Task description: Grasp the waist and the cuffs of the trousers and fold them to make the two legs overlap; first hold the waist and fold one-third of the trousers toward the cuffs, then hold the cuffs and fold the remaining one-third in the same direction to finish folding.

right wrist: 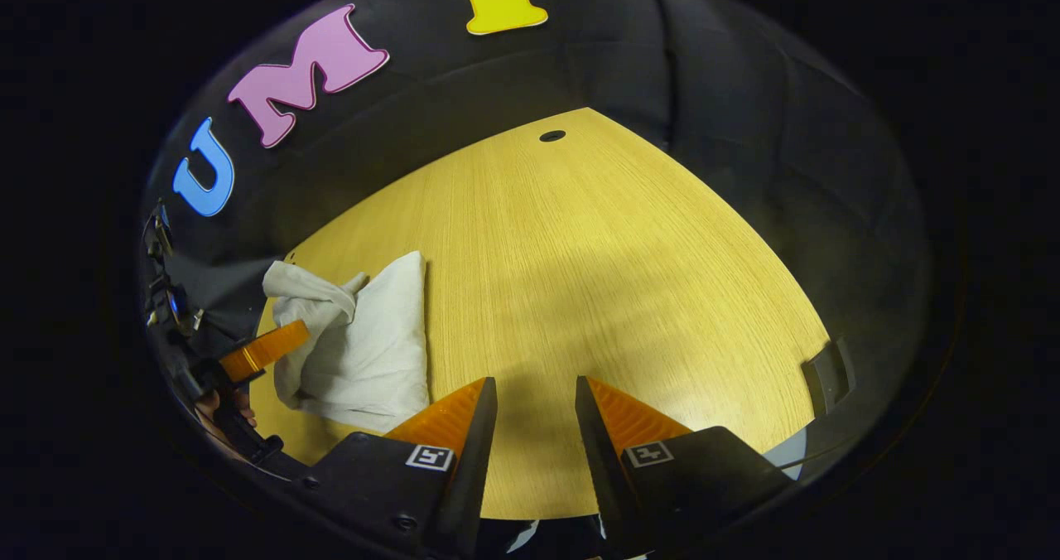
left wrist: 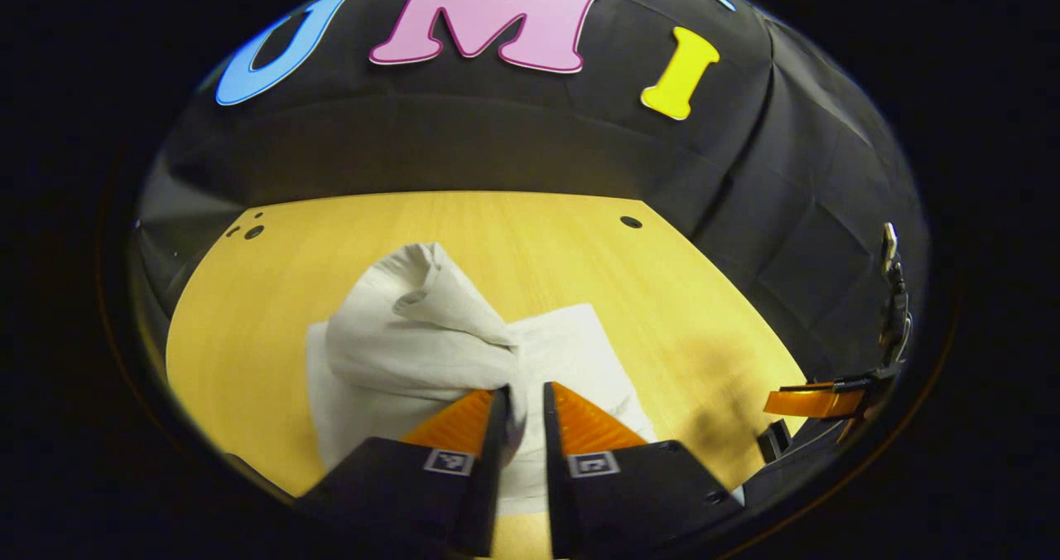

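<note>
Pale off-white trousers (left wrist: pixel 431 345), folded into a compact rectangle, lying on a yellow wooden table (left wrist: pixel 580 237). One bunched fold lifted above the flat layers. In the right gripper view, same bundle (right wrist: pixel 364 345) near the table's left edge.

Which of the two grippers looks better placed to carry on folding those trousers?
The left gripper: its fingers already pinch the white trousers. The right gripper hangs open over the bare table, beside them.

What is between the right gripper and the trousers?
Just bare wooden table. In the right gripper view, the right gripper is open over it, and the white trousers lie off to one side.
</note>
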Motion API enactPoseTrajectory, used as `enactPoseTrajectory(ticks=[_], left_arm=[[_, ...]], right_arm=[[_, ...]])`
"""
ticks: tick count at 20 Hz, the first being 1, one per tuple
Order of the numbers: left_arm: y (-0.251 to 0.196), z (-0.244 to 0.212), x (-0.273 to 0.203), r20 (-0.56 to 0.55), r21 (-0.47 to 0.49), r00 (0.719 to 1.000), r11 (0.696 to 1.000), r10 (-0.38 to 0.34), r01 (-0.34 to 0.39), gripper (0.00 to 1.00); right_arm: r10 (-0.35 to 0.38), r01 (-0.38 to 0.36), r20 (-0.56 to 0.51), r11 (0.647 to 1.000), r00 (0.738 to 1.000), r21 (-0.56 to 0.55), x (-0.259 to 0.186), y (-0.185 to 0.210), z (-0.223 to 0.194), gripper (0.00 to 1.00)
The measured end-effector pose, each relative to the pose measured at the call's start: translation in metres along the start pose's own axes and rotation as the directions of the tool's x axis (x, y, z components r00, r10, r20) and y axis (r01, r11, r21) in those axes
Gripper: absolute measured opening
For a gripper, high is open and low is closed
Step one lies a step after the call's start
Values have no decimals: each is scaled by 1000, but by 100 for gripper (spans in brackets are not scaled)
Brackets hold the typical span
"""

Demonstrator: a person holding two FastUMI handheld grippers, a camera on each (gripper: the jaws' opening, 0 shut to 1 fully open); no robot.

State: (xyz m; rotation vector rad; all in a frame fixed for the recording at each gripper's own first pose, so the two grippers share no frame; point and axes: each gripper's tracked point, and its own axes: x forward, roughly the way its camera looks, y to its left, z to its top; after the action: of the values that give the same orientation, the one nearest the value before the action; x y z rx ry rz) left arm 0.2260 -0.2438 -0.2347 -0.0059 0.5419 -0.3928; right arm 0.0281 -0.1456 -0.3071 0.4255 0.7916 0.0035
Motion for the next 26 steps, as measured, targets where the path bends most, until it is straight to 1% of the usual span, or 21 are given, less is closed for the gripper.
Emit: enactPoseTrajectory(ticks=[1, 2, 3, 4, 6, 7, 8, 9, 11, 15, 18, 20, 24, 26], left_arm=[[-4, 0, -1, 3, 10, 1000, 1000, -1, 1, 46], [-8, -1, -2, 3, 24, 1000, 1000, 3, -3, 61], [-10, -5, -4, 0, 36, 1000, 999, 2, -2, 72], [-12, -8, -7, -5, 42, 1000, 999, -2, 2, 66], [-18, -13, -16, -8, 21, 1000, 1000, -23, 23, 70], [-21, -15, -22, -9, -3, 999, 999, -38, 38, 77], [-24, -17, -28, -14, -27, 999, 998, -51, 50, 71], [-27, -22, -33, -21, -47, 998, 997, -67, 66, 71], [-29, -30, -45, -29, -53, 997, 996, -78, 76, 72], [-19, -38, -70, -31, -46, 997, 996, -72, 71, 75], [2, -31, -89, -5, -82, 999, 996, -48, 47, 75], [21, -23, -102, 17, -123, 1000, 992, -23, 24, 75], [67, -5, -128, 66, -199, 996, 979, 54, -40, 75], [89, -3, -140, 81, -222, 993, 973, 86, -66, 75]], right_arm=[[3, -3, 0, 1000, 1000, 3, 1, -1, 1, 60], [7, -7, -2, 1000, 1000, 5, 2, 0, 2, 60], [10, -10, -2, 1000, 1000, 4, 2, 0, 2, 60], [14, -14, -4, 1000, 1000, 0, 3, 2, 2, 60], [23, -23, -2, 1000, 1000, -13, 3, 6, 4, 60], [27, -27, 0, 999, 1000, -20, 2, 8, 5, 60], [31, -31, 1, 999, 1000, -27, 2, 11, 6, 60], [35, -35, 3, 999, 999, -30, 2, 12, 7, 60], [42, -41, 11, 999, 999, -31, 0, 17, 9, 60], [62, -61, 26, 997, 998, -57, -6, 30, 12, 60], [97, -92, 50, 992, 994, -84, -15, 50, 13, 60], [125, -118, 60, 987, 990, -109, -22, 64, 12, 60], [178, -165, 76, 974, 981, -158, -36, 97, 14, 60], [211, -193, 89, 964, 973, -184, -41, 119, 17, 63]])
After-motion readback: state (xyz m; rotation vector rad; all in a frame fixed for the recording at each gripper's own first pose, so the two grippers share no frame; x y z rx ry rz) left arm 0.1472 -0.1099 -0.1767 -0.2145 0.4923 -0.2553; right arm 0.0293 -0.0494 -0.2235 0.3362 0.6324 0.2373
